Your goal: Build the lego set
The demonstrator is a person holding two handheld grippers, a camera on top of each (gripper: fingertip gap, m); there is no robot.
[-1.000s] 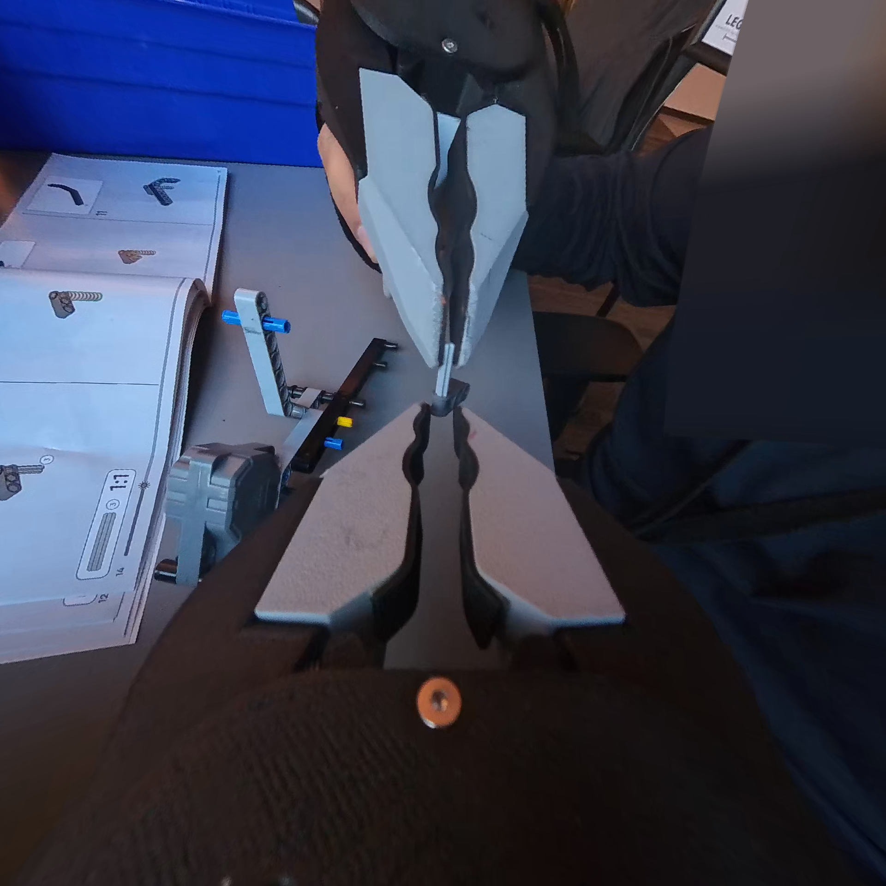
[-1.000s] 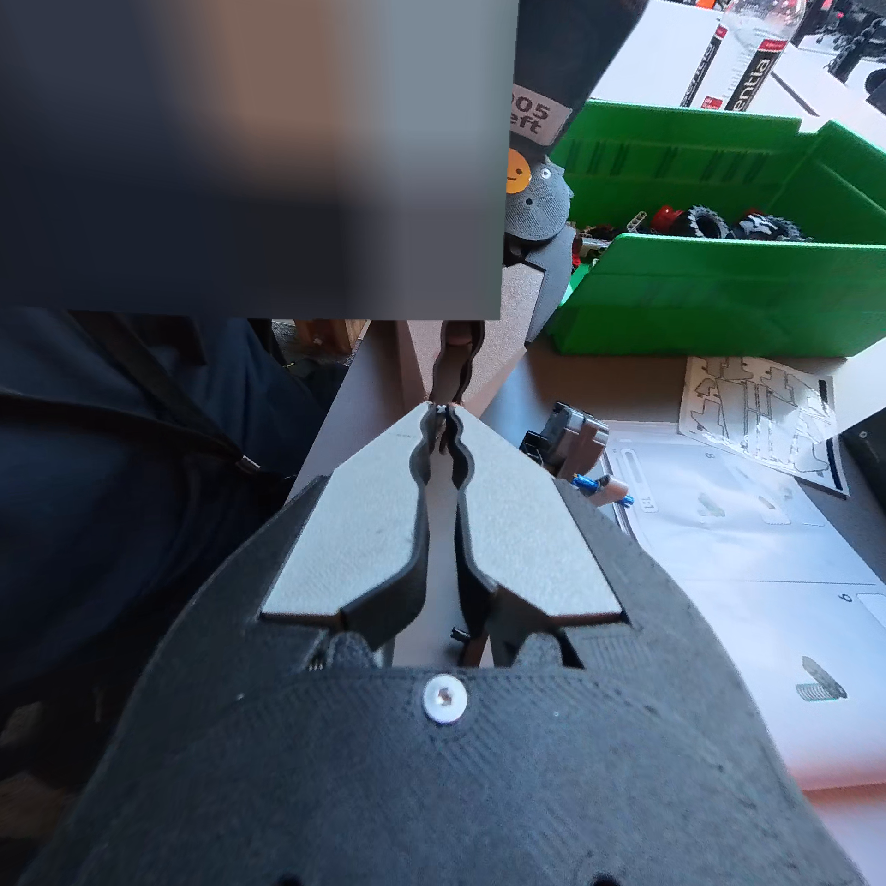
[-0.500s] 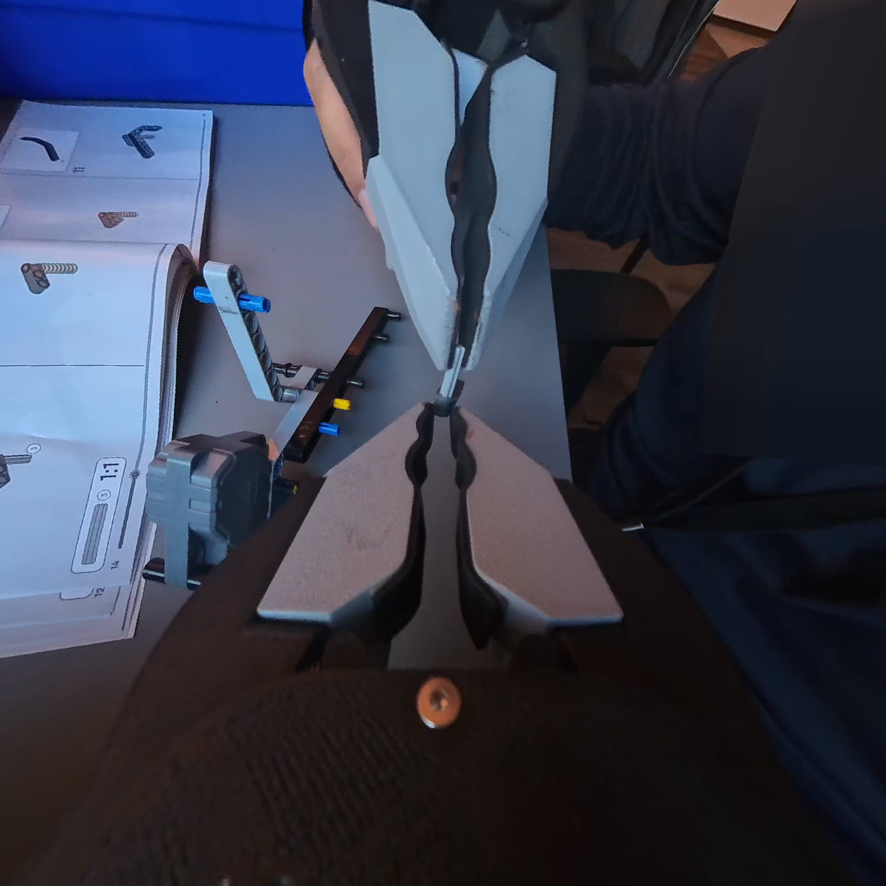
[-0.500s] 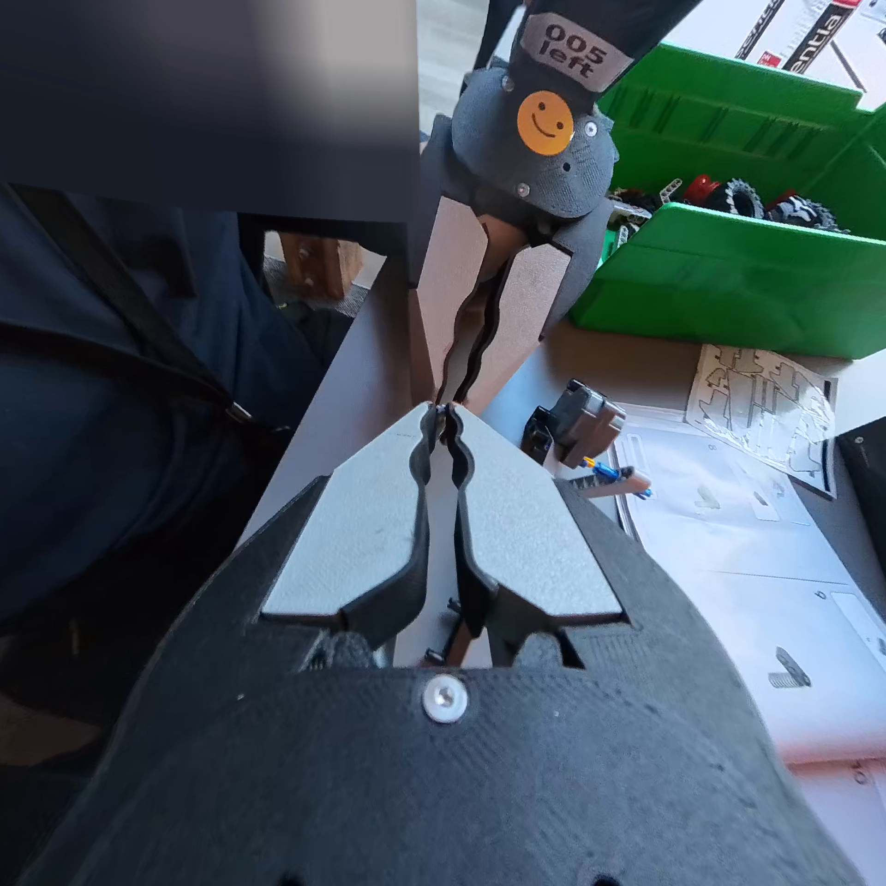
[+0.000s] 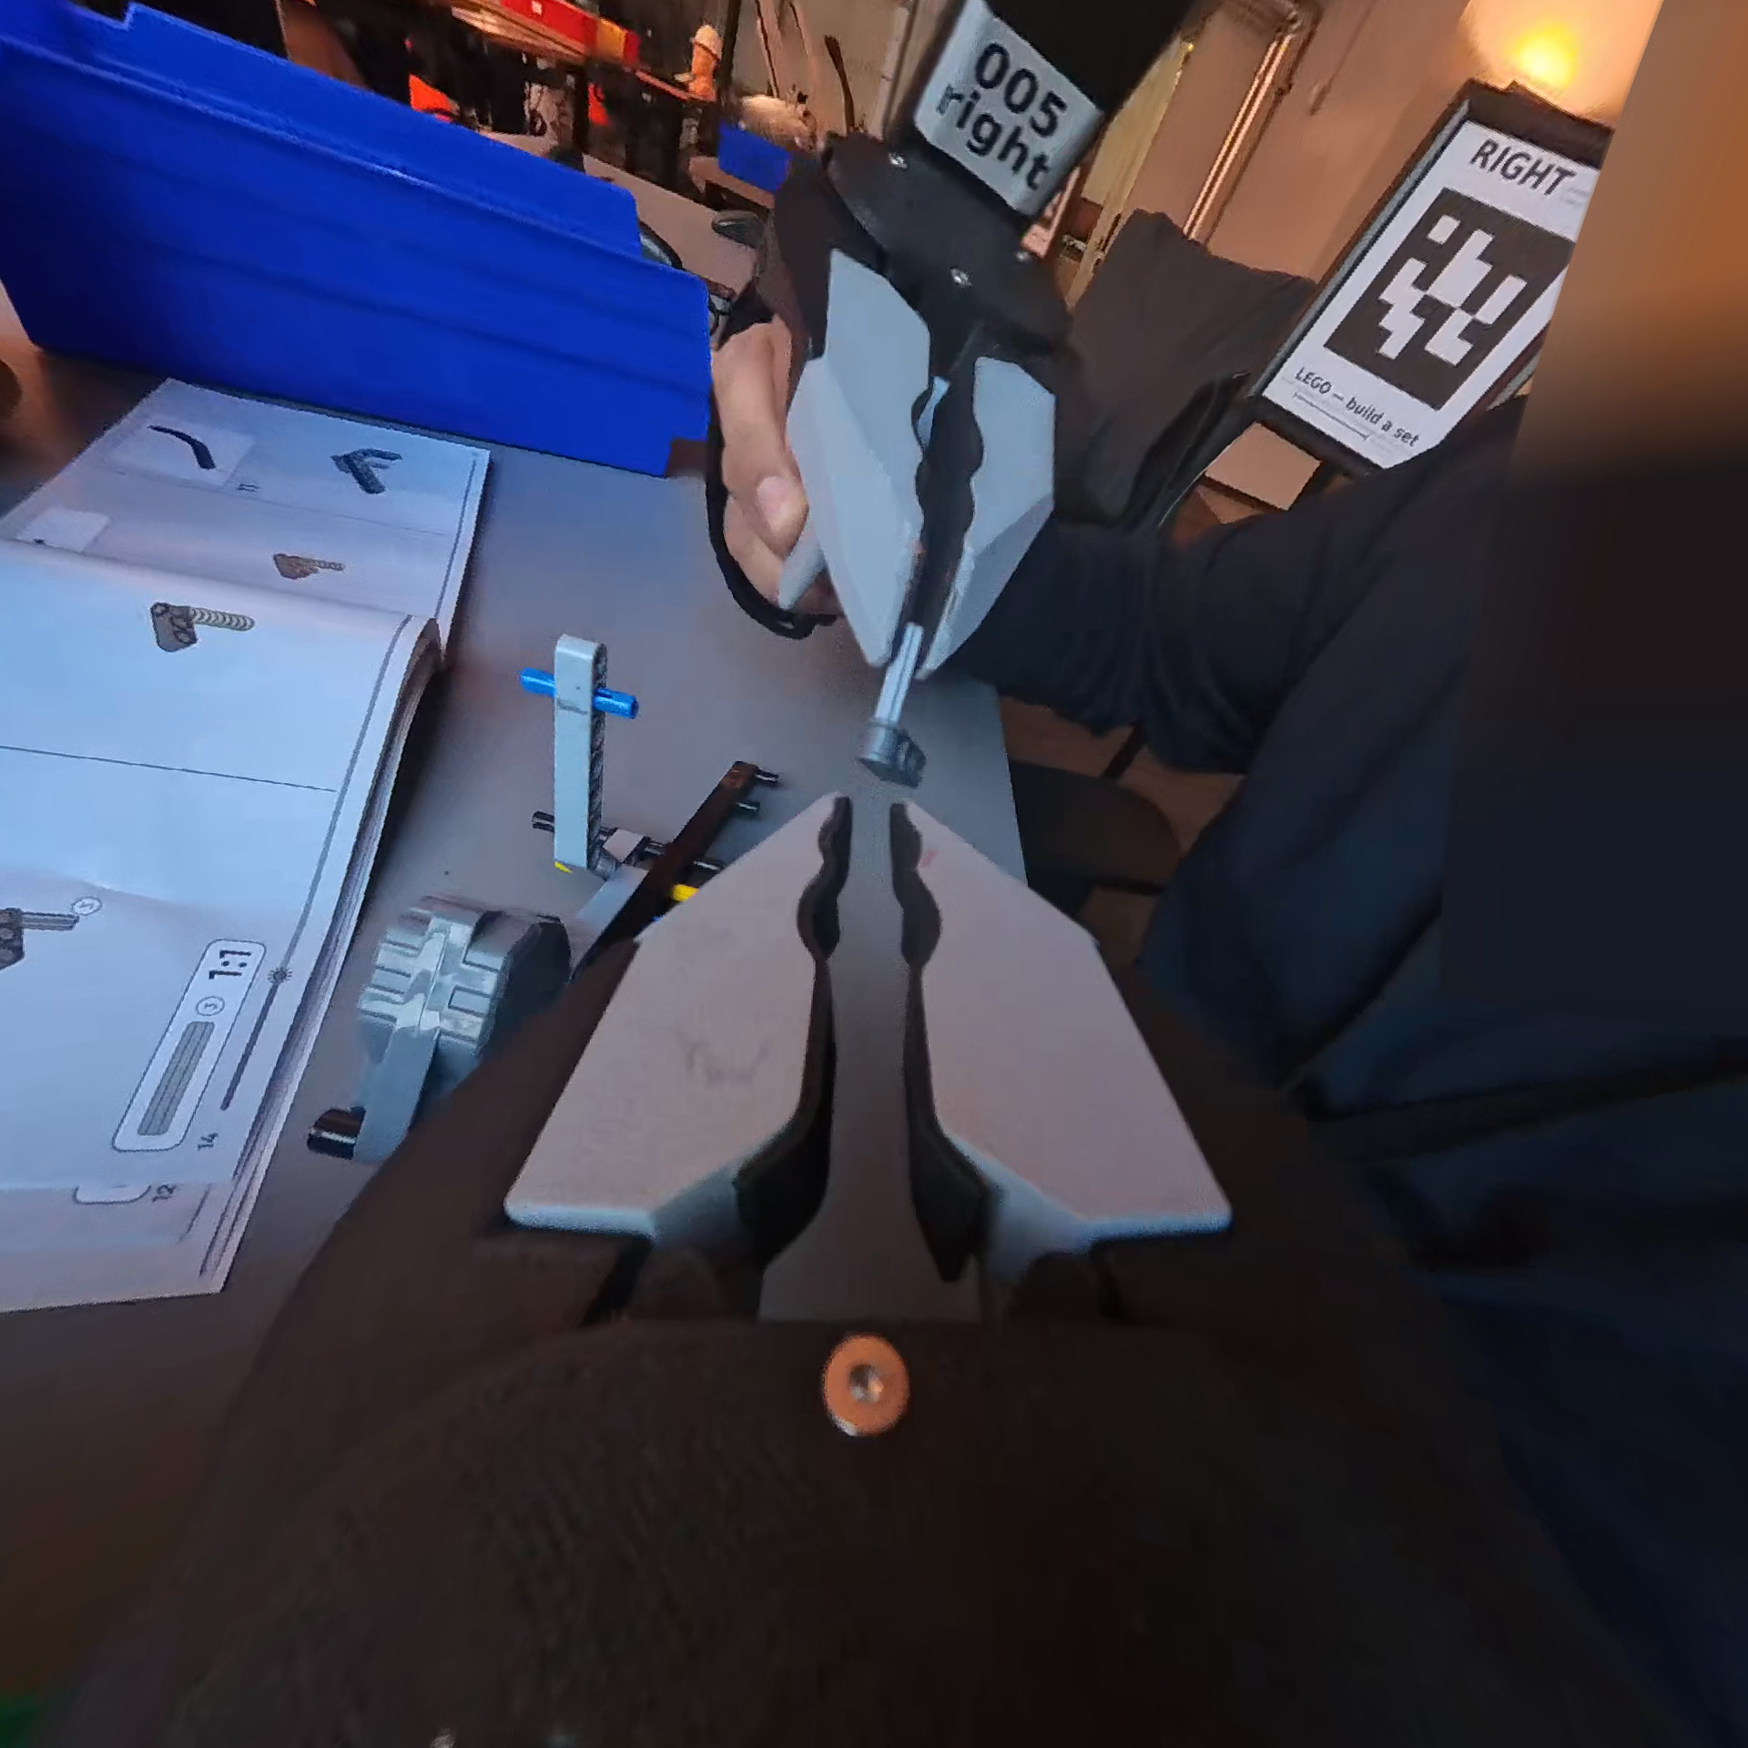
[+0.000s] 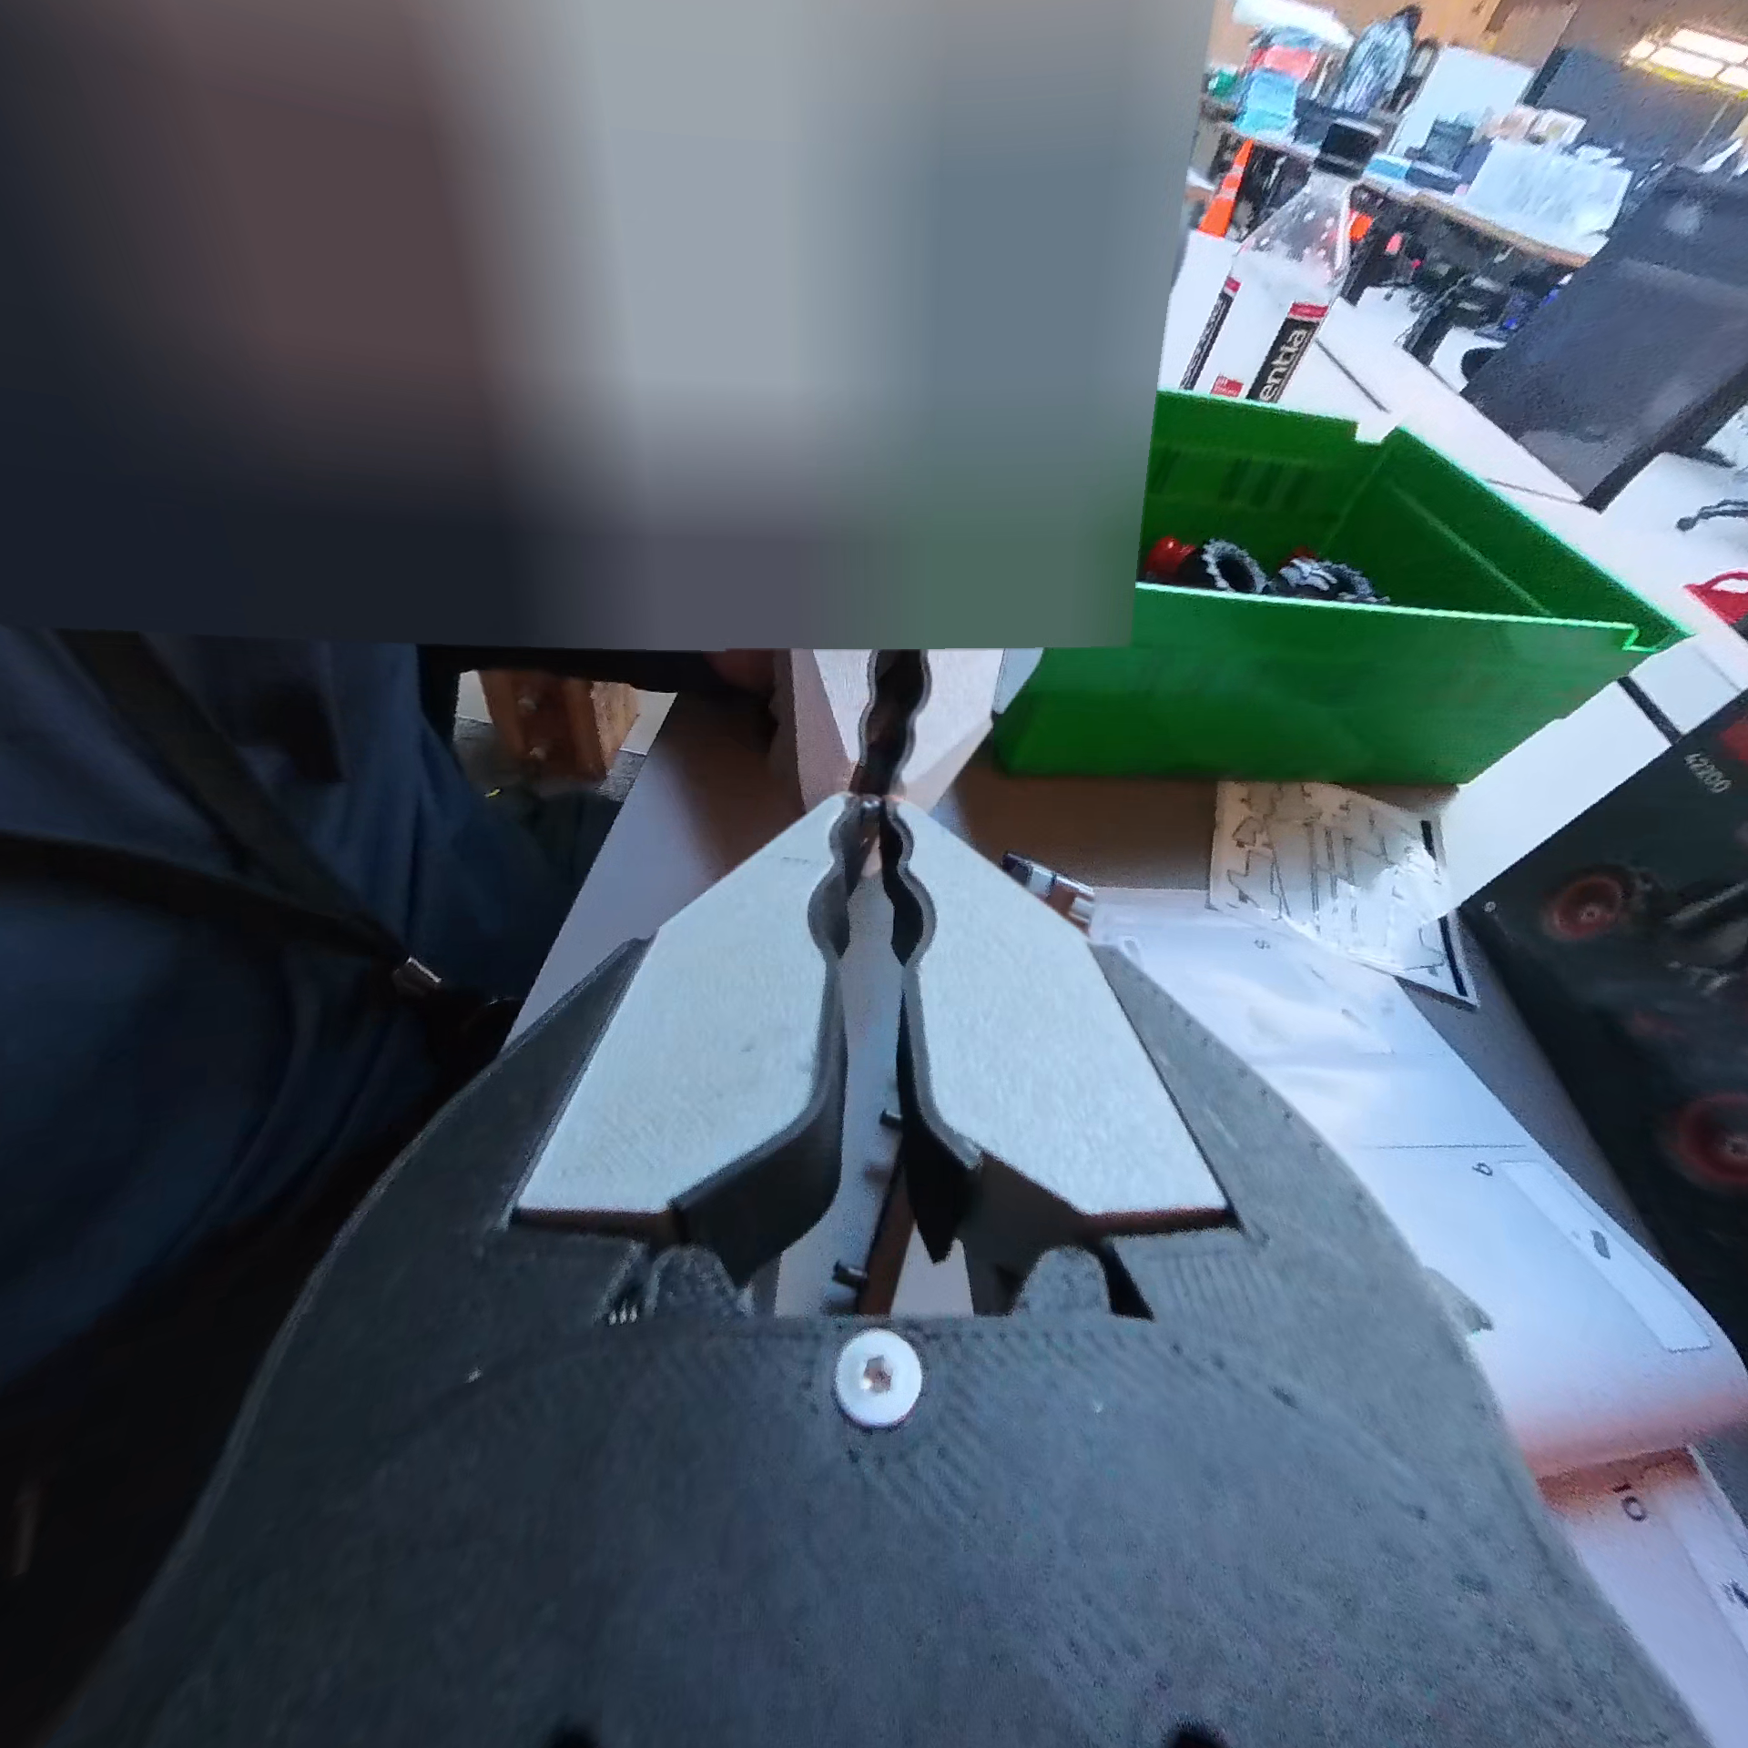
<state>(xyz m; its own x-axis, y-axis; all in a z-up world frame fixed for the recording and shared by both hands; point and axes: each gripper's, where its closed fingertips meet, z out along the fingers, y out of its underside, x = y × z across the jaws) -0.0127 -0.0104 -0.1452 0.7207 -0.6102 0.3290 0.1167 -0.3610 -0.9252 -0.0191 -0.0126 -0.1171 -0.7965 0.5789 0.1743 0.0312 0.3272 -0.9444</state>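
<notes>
In the left wrist view, my right gripper (image 5: 913, 653) comes down from above, shut on a grey axle (image 5: 899, 672) with a small dark bush (image 5: 894, 752) on its lower end. My left gripper (image 5: 865, 806) sits just below the bush with its jaws slightly apart and nothing between them. In the right wrist view, my right gripper (image 6: 865, 809) is shut on the thin axle (image 6: 856, 851), with the left gripper's fingers (image 6: 813, 728) just beyond. On the table to the left lies a part-built assembly: an upright grey beam (image 5: 577, 757) with a blue pin, a black beam (image 5: 705, 847) and a grey motor (image 5: 435, 1003).
An open instruction booklet (image 5: 189, 757) lies at the left, with a blue bin (image 5: 331, 236) behind it. In the right wrist view there is a green bin (image 6: 1324, 681) of parts, a sticker sheet (image 6: 1324, 870), the set's box (image 6: 1627, 946) and a bottle (image 6: 1296, 284). The table edge and a person's dark clothing are close by. Only a small space, under 4 cm, lies between the two pairs of fingers. My left gripper's tips are some 8 cm from the grey motor (image 5: 435, 1003).
My left gripper has let go of the dark bush and opened slightly. The right gripper has lifted away with the axle and bush. Both views have tilted upward.
</notes>
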